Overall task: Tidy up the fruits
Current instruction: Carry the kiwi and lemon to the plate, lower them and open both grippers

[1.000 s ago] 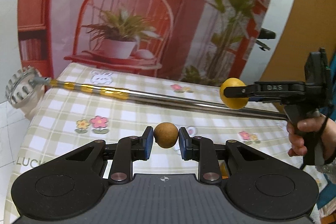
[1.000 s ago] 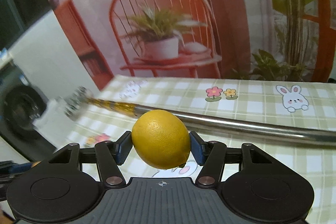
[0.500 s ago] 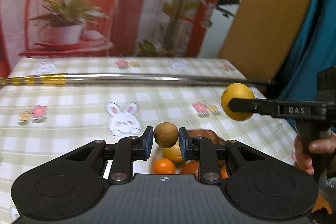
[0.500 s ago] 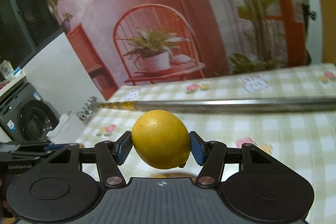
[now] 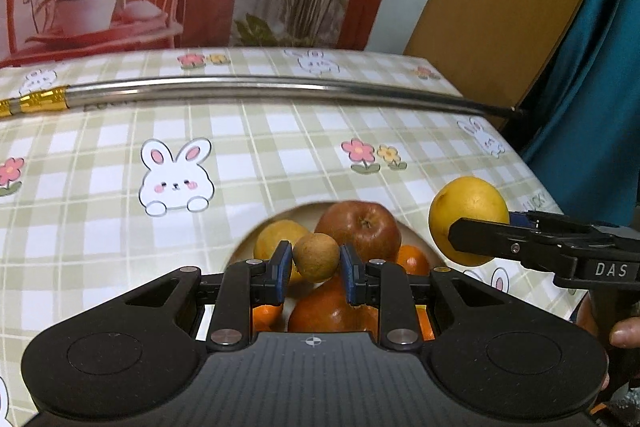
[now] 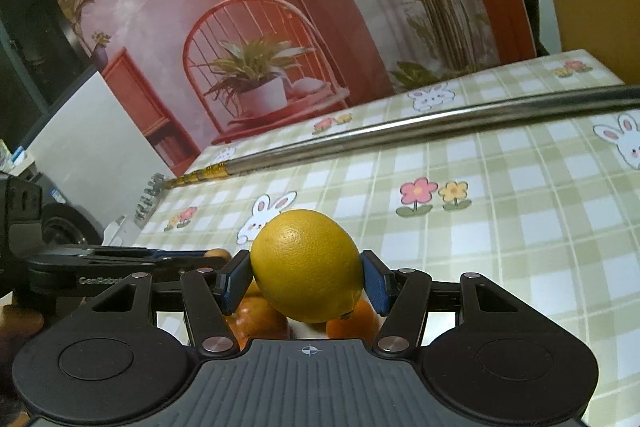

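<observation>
My left gripper (image 5: 316,264) is shut on a small round brown fruit (image 5: 316,255), held above a white plate (image 5: 244,251). On the plate lie a red apple (image 5: 357,225), a yellow fruit (image 5: 276,233) and several oranges (image 5: 412,259). My right gripper (image 6: 306,279) is shut on a yellow lemon (image 6: 306,265); in the left wrist view this lemon (image 5: 466,217) hangs at the plate's right side. Orange fruits (image 6: 256,315) show just below the lemon in the right wrist view. The left gripper's fingers (image 6: 120,259) reach in from the left there.
A long metal pole (image 5: 260,91) with a gold collar lies across the far side of the checked tablecloth (image 5: 260,151). The table's right edge (image 5: 532,171) is close to the plate, with a teal curtain beyond. A hand (image 5: 624,335) holds the right gripper's handle.
Both grippers swung right and down with their fruits still held. The plate of fruit came into view under the left gripper, and the lemon sank to the plate's right side.
</observation>
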Motion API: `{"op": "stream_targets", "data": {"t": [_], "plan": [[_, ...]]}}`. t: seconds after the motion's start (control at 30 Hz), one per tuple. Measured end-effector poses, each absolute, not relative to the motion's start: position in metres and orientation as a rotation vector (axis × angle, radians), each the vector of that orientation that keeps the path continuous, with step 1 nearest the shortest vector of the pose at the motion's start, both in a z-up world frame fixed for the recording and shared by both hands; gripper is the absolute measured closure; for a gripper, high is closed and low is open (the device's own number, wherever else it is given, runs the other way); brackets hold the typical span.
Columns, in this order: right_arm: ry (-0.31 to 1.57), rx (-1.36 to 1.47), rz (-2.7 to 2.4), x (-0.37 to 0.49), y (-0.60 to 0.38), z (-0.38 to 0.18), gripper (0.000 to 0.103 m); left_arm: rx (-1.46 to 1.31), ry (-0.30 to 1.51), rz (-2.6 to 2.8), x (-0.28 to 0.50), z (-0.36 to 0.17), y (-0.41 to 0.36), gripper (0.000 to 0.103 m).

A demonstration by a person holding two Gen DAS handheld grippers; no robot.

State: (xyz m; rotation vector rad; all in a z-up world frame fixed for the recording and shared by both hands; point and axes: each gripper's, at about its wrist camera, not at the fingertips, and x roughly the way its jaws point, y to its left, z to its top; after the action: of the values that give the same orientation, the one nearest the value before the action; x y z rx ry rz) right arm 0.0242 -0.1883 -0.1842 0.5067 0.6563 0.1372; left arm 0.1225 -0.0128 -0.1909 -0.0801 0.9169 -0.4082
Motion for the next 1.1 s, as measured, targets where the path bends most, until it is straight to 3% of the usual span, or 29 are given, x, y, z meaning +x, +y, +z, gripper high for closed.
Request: {"op": "stream_targets", "data": {"t": [0.57, 0.63, 0.7, 1.03, 1.1], "plan": [[0.676, 0.491, 0.155, 0.025, -0.176, -0.192, 0.048, -0.122, 0.932, -0.412, 0.122, -0.195, -0.006, 0.074], [0.678, 0.486, 0.159, 0.026, -0.174, -0.192, 0.048, -0.123, 0.913, -0.410, 0.119, -0.191, -0.004, 0.072], [0.683, 0.482, 0.163, 0.027, -0.171, -0.193, 0.048, -0.125, 0.889, -0.395, 0.116, -0.186, -0.002, 0.058], [0.715, 0.437, 0.170, 0.032, -0.156, -0.195, 0.048, -0.130, 0.781, -0.321, 0.096, -0.163, 0.013, 0.049], [0.718, 0.432, 0.168, 0.032, -0.154, -0.195, 0.048, -0.130, 0.769, -0.307, 0.092, -0.160, 0.015, 0.044]]}}
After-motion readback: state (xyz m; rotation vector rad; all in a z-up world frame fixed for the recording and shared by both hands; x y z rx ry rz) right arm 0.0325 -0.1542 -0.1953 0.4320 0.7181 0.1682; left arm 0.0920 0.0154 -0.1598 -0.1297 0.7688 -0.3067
